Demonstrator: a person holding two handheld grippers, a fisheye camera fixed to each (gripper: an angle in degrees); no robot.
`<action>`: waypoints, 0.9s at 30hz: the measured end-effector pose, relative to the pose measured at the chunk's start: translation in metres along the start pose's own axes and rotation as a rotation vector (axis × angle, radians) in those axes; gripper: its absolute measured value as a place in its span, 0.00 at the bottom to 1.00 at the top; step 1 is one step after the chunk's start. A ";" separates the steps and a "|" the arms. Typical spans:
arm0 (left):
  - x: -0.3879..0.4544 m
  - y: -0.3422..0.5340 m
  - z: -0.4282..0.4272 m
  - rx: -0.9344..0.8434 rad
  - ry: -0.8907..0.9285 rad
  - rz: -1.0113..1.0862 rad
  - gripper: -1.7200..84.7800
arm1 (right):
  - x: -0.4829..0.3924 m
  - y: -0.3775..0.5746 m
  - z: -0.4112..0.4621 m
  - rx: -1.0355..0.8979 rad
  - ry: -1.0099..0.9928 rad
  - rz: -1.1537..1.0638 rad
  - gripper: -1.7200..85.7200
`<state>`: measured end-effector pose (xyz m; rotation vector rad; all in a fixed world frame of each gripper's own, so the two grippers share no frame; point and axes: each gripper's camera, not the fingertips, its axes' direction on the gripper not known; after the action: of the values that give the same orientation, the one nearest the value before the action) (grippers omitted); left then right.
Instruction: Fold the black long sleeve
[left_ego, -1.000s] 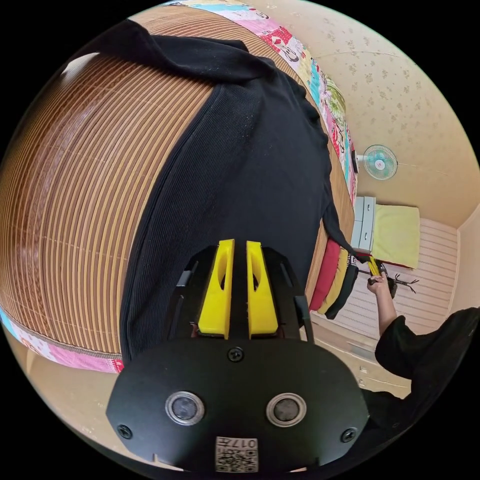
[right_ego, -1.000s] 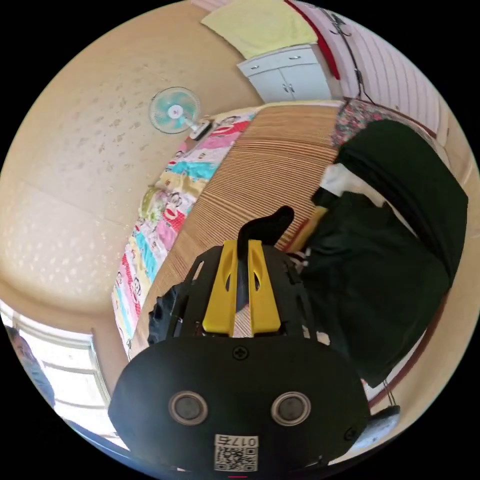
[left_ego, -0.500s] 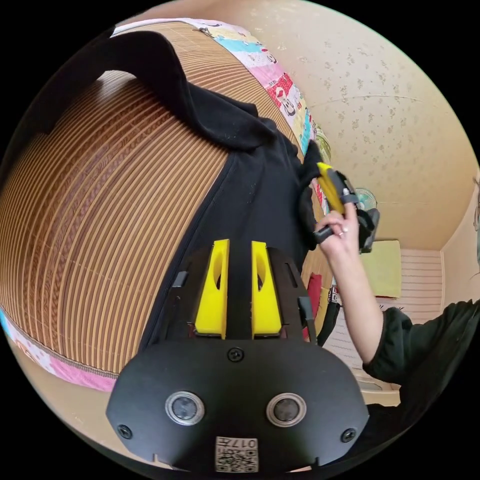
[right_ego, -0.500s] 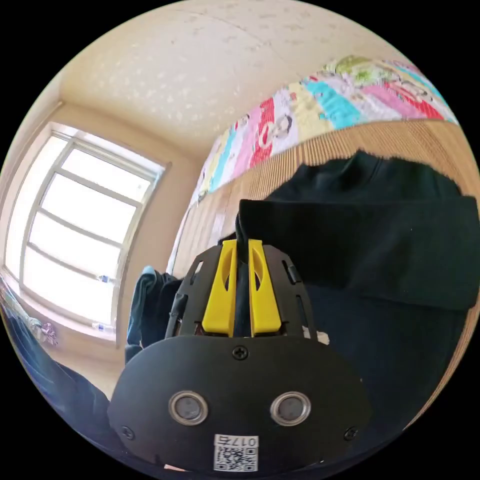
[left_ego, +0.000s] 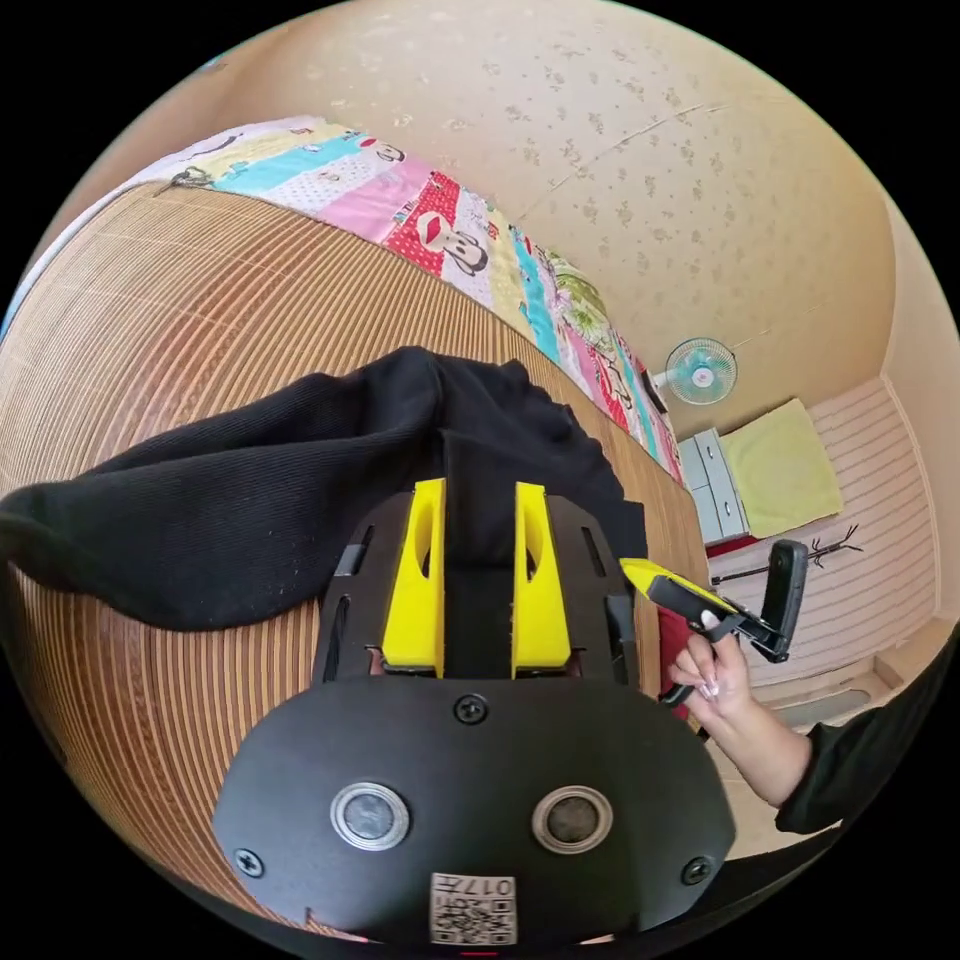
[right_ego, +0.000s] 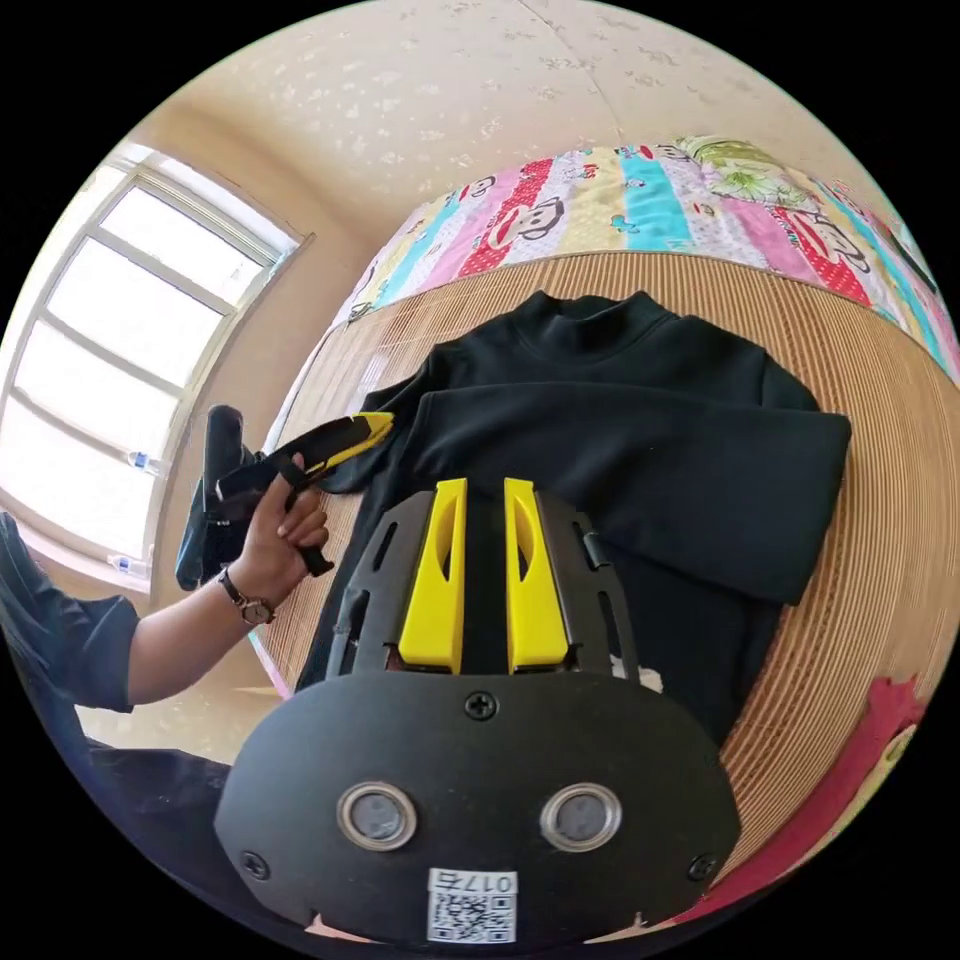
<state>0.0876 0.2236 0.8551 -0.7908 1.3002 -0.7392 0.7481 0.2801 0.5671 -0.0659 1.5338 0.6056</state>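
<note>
The black long sleeve (right_ego: 620, 450) lies collar-away on the bamboo mat (right_ego: 880, 330), with one sleeve (right_ego: 700, 500) folded across its chest. My right gripper (right_ego: 485, 485) hovers over the lower body of the shirt, jaws slightly apart, with nothing gripped. In the left gripper view it (left_ego: 635, 568) sits off the shirt's right side in a hand. My left gripper (left_ego: 478, 490) is shut on a thick fold of the black long sleeve (left_ego: 250, 500), whose other sleeve trails left from the jaws. In the right gripper view the left gripper (right_ego: 380, 422) pinches the shirt's left shoulder edge.
A bright patterned quilt (right_ego: 640, 200) borders the mat's far side against the wall. A window (right_ego: 120, 330) is on the left. Red cushions (right_ego: 860, 740) lie by the mat's edge. A fan (left_ego: 700, 370) and a white cabinet (left_ego: 712, 480) stand across the room.
My right gripper laid its sleeve across the chest, let go and drew back. My left gripper's jaws stand wider, now on a thicker fold near the shoulder.
</note>
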 end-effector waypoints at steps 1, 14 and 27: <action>0.002 -0.002 0.017 -0.052 -0.035 -0.010 0.14 | -0.001 -0.004 0.001 -0.001 0.011 -0.008 0.10; 0.067 0.007 -0.018 0.114 -0.134 0.066 0.04 | -0.007 -0.053 0.039 0.241 0.332 0.192 0.09; -0.007 0.023 -0.006 0.112 -0.199 -0.056 0.03 | 0.105 -0.022 0.042 0.159 0.611 0.445 0.05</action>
<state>0.0815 0.2416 0.8391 -0.7914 1.0524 -0.7515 0.7870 0.3123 0.4639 0.2402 2.2130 0.8607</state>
